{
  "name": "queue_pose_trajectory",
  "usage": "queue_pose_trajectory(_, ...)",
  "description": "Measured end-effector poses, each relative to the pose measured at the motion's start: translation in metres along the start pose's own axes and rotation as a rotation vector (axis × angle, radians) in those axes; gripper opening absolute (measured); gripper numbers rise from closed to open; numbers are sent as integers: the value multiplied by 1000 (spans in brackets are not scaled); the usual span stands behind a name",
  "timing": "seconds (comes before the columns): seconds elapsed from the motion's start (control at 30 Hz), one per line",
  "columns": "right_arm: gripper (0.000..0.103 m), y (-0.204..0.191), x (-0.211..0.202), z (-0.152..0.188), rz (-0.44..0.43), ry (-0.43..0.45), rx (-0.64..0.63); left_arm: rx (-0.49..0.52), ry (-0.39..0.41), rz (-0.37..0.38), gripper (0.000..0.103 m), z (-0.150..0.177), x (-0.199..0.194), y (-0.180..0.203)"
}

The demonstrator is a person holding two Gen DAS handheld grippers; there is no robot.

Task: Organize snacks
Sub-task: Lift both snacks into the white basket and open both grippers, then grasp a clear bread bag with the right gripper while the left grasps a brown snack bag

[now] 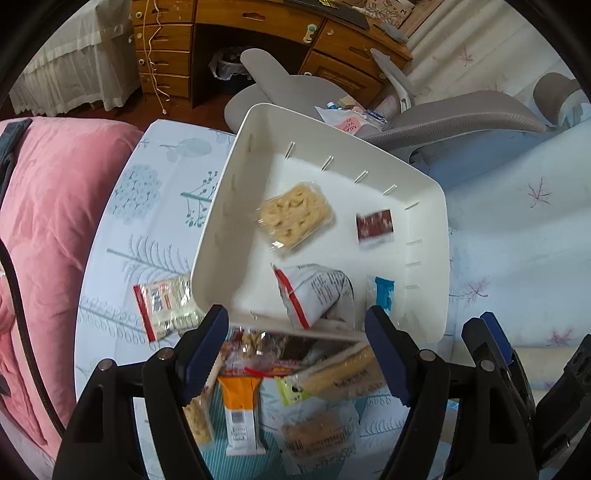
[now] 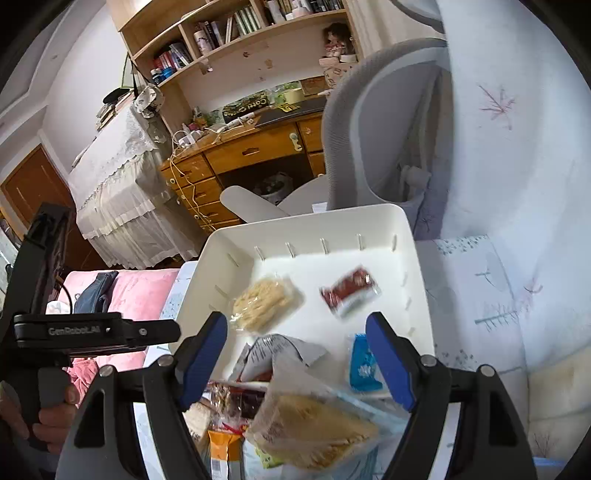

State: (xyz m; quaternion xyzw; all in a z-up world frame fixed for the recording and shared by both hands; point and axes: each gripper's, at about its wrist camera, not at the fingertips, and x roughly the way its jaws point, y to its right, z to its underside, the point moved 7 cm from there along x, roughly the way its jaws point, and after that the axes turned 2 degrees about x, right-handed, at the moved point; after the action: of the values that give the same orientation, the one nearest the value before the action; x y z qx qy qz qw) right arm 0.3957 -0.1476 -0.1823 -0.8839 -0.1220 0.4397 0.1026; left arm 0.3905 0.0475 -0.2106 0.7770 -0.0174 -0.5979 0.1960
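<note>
A white tray (image 1: 225, 206) lies on the bed and holds a cracker pack (image 1: 295, 212), a dark red packet (image 1: 373, 223), a white-and-red bag (image 1: 314, 291) and a blue packet (image 1: 384, 295). My left gripper (image 1: 295, 350) hangs open over the tray's near edge, nothing pressed between its pads. Under it lies a pile of loose snacks (image 1: 295, 387). My right gripper (image 2: 295, 356) is open too, above the same tray (image 2: 306, 218). A clear bag of yellow crackers (image 2: 314, 428) sits blurred below its fingers, not gripped. In the left wrist view the right gripper (image 1: 532, 354) shows at the lower right.
A red-and-white packet (image 1: 166, 306) lies on the tree-print sheet left of the tray. A pink quilt (image 1: 55, 221) fills the left. A grey office chair (image 1: 443, 118) and a wooden desk (image 1: 258, 22) stand beyond the bed. A hand (image 2: 48, 417) holds a black handle at the left.
</note>
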Motion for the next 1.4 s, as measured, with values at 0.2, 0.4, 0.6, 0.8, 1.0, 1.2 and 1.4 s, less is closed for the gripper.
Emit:
queue_pose_trajectory(0.2,78,6,-27,12,-17,-18,21,-42,17,-27,76,32,-25,-9)
queue_pose_trajectory(0.4,79,7,-56,25,-52,-13,16,-119,28,-29,76,77,-47,-16)
queue_pose_trajectory(0.6,80,1,-75,54,-93,-47,-21,-150,49,-25,76,128,-65,-14)
queue_pose_trajectory(0.8,80,-5,-85,91,-155,-111,-30,-189,45,-47,76,176,-70,-21)
queue_pose_trajectory(1.0,81,-2,-86,124,-185,-206,56,-192,31,-70,76,212,-69,-27)
queue_pose_trajectory(1.2,81,18,-73,162,-143,-350,261,-163,3,-88,76,232,-55,-28)
queue_pose_trajectory(1.4,81,38,-60,199,-79,-466,454,-118,0,-105,76,234,-42,-31)
